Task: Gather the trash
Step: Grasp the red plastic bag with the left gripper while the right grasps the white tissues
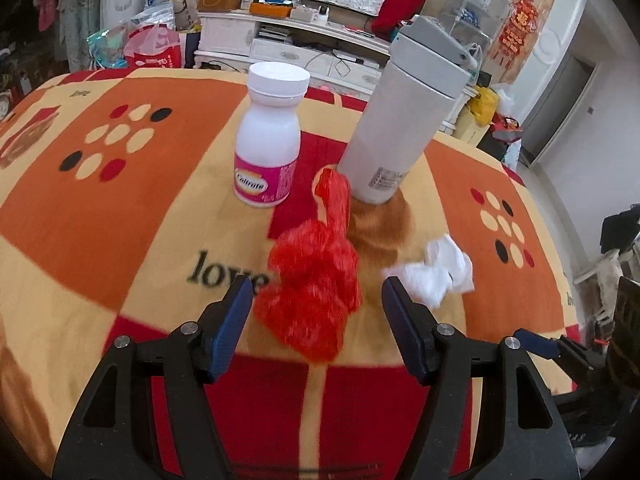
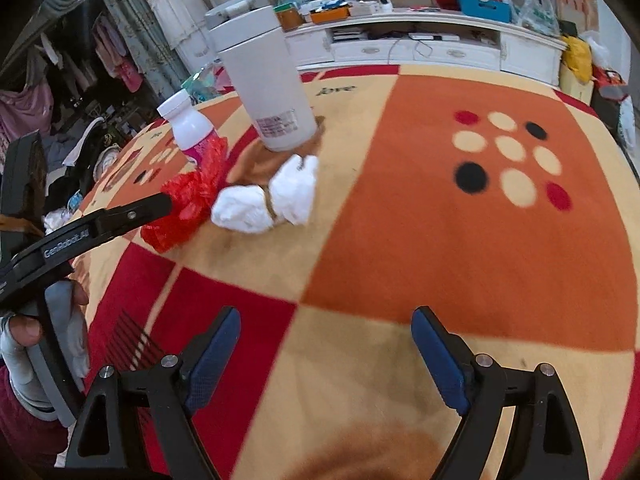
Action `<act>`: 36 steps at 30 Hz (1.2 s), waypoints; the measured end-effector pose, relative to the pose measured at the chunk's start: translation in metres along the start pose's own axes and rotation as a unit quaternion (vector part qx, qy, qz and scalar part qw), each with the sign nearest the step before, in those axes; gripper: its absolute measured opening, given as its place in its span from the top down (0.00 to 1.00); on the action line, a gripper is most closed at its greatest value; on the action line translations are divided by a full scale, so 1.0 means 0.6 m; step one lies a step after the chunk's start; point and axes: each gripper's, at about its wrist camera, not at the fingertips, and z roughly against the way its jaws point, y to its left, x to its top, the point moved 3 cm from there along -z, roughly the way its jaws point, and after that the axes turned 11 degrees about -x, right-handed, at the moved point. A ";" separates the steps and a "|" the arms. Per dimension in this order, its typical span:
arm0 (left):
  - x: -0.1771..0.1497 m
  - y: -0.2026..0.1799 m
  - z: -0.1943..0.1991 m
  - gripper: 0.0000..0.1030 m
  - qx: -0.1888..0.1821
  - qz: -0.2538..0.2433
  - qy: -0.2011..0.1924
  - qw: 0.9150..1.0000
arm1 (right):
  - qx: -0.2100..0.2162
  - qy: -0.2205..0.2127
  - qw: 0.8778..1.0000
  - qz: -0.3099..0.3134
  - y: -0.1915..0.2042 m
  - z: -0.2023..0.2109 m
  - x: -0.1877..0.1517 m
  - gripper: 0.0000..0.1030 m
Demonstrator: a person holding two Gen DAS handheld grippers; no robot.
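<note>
my left gripper [image 1: 318, 294] points steeply downward, its two blue-padded fingers [image 1: 232, 320] spread apart with the pads touching nothing. seen from my right wrist camera, that same left gripper [image 2: 168, 200] reaches in from the left edge as a long black finger, and my left hand [image 2: 44, 320] wraps its handle in a pale grey glove, a bare fingertip showing. my right gripper [image 2: 326, 346] also tilts steeply down, jaws standing wide, blue pads [image 2: 438, 360] clear of any contact, nothing held between them. a dark red sleeve [image 2: 24, 420] shows below the glove.
</note>
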 end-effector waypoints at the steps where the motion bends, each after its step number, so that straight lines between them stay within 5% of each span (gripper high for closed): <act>1: 0.004 0.001 -0.008 0.36 0.004 -0.002 0.002 1.000 | 0.004 0.001 1.000 -0.003 0.004 -0.005 0.006 0.17; 5: 0.012 0.011 -0.038 0.37 0.001 0.007 0.015 1.000 | 0.022 0.002 1.000 -0.020 0.014 -0.012 0.026 0.17; 6: 0.011 0.014 -0.044 0.41 -0.003 0.010 0.021 1.000 | 0.026 0.002 0.999 -0.023 0.017 -0.014 0.032 0.17; 7: 0.010 0.017 -0.049 0.60 -0.007 0.013 0.027 1.000 | 0.029 0.002 0.999 -0.025 0.020 -0.016 0.037 0.17; 8: 0.010 0.022 -0.056 0.63 -0.012 0.019 0.038 0.999 | 0.033 0.002 0.999 -0.026 0.022 -0.017 0.041 0.17; 12: 0.007 0.034 -0.039 0.66 -0.031 0.036 0.033 0.998 | 0.053 0.005 0.998 -0.036 0.034 -0.027 0.057 0.17; 22: -0.016 0.050 0.042 0.67 -0.013 0.030 0.004 0.999 | 0.074 0.006 0.993 -0.091 0.061 -0.084 0.101 0.17; 23: -0.019 0.049 0.045 0.67 -0.012 0.029 0.004 0.999 | 0.069 -0.002 0.994 -0.087 0.063 -0.085 0.104 0.18; 25: -0.028 0.044 0.046 0.67 -0.014 0.029 0.006 0.999 | 0.052 -0.002 0.996 -0.069 0.070 -0.087 0.102 0.45; 36: -0.078 -0.015 0.055 0.67 -0.040 0.014 0.015 0.999 | 0.059 -0.031 0.998 -0.009 0.037 0.023 0.035 0.53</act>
